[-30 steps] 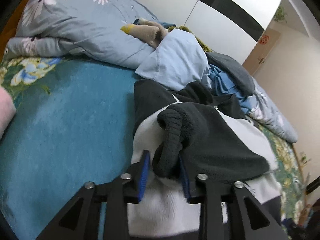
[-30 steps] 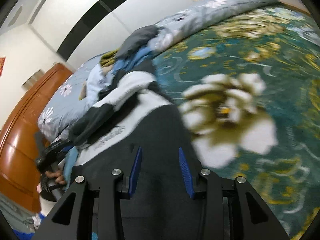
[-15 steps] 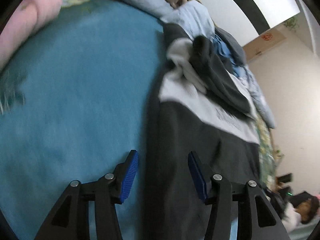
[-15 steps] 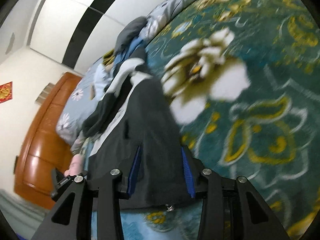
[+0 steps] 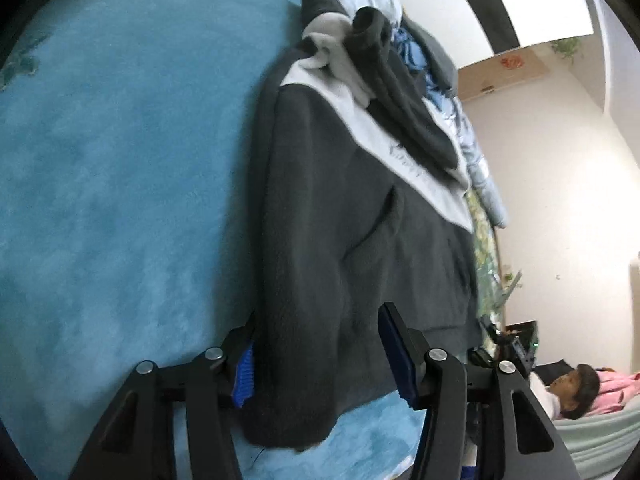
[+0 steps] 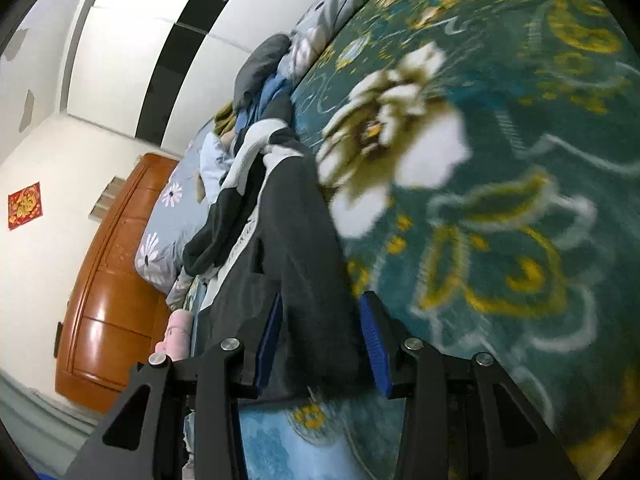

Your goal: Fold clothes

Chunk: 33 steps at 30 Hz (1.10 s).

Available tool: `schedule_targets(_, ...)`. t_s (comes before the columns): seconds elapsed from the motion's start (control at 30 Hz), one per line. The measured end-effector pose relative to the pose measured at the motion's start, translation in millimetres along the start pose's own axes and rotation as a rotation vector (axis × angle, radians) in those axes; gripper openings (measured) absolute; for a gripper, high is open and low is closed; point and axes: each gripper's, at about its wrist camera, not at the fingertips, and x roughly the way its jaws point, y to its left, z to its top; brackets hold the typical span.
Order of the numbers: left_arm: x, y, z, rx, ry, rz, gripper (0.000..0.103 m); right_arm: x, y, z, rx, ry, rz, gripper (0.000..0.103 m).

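Dark grey-and-white fleece point(image 5: 352, 216) lies stretched along the bed, hem toward both cameras, collar end at the far pile. Left gripper point(image 5: 320, 364): jaws spread wide, blue pads on either side of the hem corner, cloth lying between them but not pinched; the left pad sits at the fleece's outer edge over the teal blanket point(image 5: 120, 184). Right gripper point(image 6: 320, 344): jaws partly apart, straddling the other hem corner of the fleece point(image 6: 296, 240); fabric fills the gap and may touch the pads, though I cannot tell whether it is clamped. One dark sleeve point(image 5: 404, 92) is folded across the white chest band. Beyond the collar, a heap of blue and grey clothes point(image 6: 260, 88) rests against a pale floral duvet point(image 6: 168, 216). Right of the fleece, the blanket's flower pattern point(image 6: 392, 136) shows, blurred. Wooden headboard point(image 6: 108, 280) at left in the right view.
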Motion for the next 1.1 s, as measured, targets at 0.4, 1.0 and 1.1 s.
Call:
schedule_targets(0.4, 2, 8, -9, -0.021, 0.006, -0.132, 0.058, 7, -7, -4, 0.031, 0.049, 0.103, 0.031)
schedule_targets(1.0, -47, 1, -33, 0.057, -0.02, -0.081, 0.008, -33, 17, -46, 0.023, -0.02, 0.05, 0.011)
schedule_targets(1.1, -72, 0, -55, 0.095, 0.015, -0.103, 0.008, -60, 27, -72, -0.007, -0.04, 0.08, 0.011)
